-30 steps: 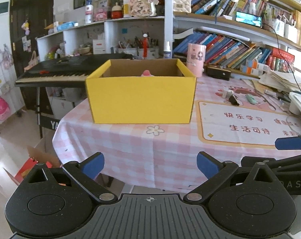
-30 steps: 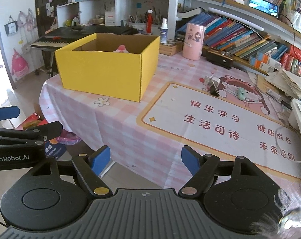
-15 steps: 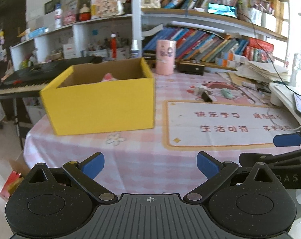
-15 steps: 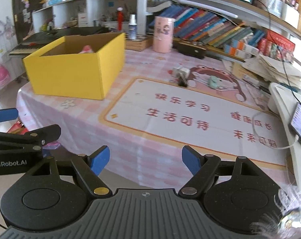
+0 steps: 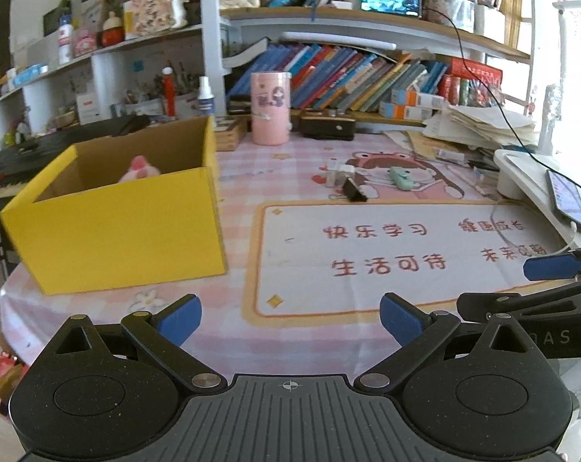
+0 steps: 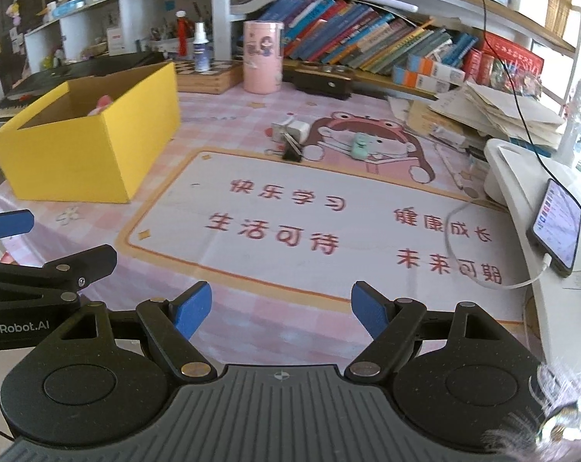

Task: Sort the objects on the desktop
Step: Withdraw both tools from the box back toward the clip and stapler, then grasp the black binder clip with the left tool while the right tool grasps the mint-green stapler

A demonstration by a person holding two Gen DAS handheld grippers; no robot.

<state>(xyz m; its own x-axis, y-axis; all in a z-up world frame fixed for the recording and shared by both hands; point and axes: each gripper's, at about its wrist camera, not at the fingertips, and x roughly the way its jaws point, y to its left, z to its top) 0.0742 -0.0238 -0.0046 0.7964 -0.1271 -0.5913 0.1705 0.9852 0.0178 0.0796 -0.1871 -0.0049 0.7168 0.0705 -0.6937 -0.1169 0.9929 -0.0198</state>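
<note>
Both my left tongs and right tongs are spread, empty. The binder clip lies well ahead on the desk, long axis pointing away; right tongs judged better aligned.

"生活可待" on desk mat

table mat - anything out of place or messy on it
Three small things lie loose on the mat: a white charger, a black binder clip touching it, and a mint green piece a little apart. The yellow box holds only a pink toy. Nothing looks spilled or damaged.
</note>
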